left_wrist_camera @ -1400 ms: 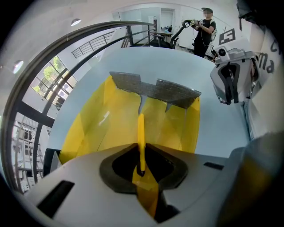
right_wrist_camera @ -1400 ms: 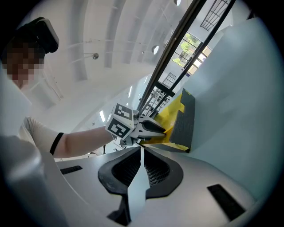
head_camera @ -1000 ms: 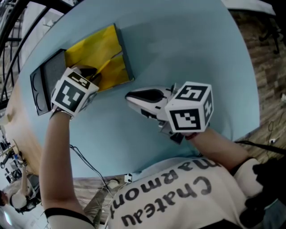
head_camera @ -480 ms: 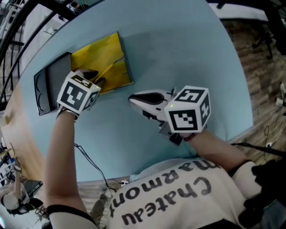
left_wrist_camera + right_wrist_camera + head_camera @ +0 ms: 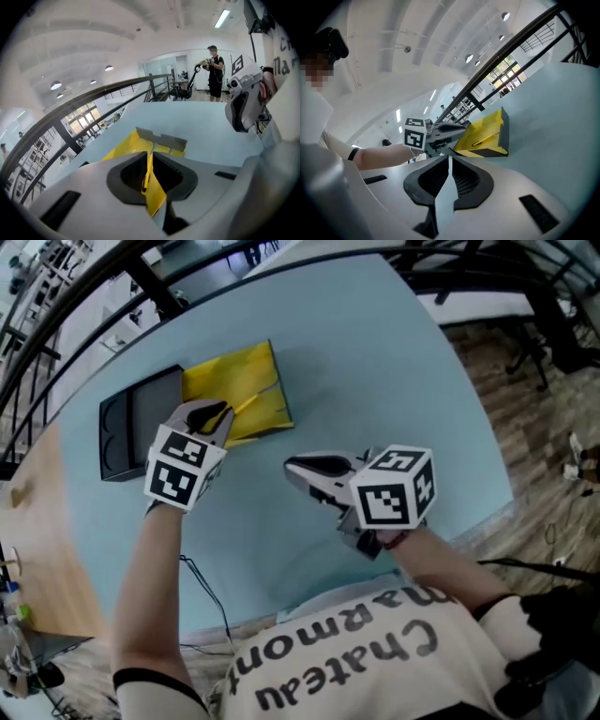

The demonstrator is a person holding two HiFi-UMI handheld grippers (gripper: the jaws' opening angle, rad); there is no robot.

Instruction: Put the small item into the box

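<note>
A yellow cardboard box [image 5: 236, 388] lies open on the pale blue table [image 5: 375, 362], its flaps spread. My left gripper [image 5: 217, 416] sits at the box's near edge. Its jaws are closing, with a yellow flap [image 5: 151, 190] pinched thin between the pads. In the left gripper view the box's grey flap edges [image 5: 161, 138] rise just beyond the left gripper [image 5: 149, 176]. My right gripper [image 5: 294, 468] hovers to the right of the box, shut and empty. The right gripper view shows the box [image 5: 485, 133] and the left gripper [image 5: 451, 129] ahead of the right gripper [image 5: 449, 165]. I see no small item.
A black tray with a grey inset [image 5: 136, 418] lies against the box's left side. A wooden surface [image 5: 37, 549] borders the table on the left. The table's curved edge [image 5: 487, 456] runs on the right above wooden flooring. A cable [image 5: 202, 582] trails off the near edge.
The left gripper has drawn back a little from over the box and now holds a yellow flap at its near edge. The right gripper has stayed in place, shut.
</note>
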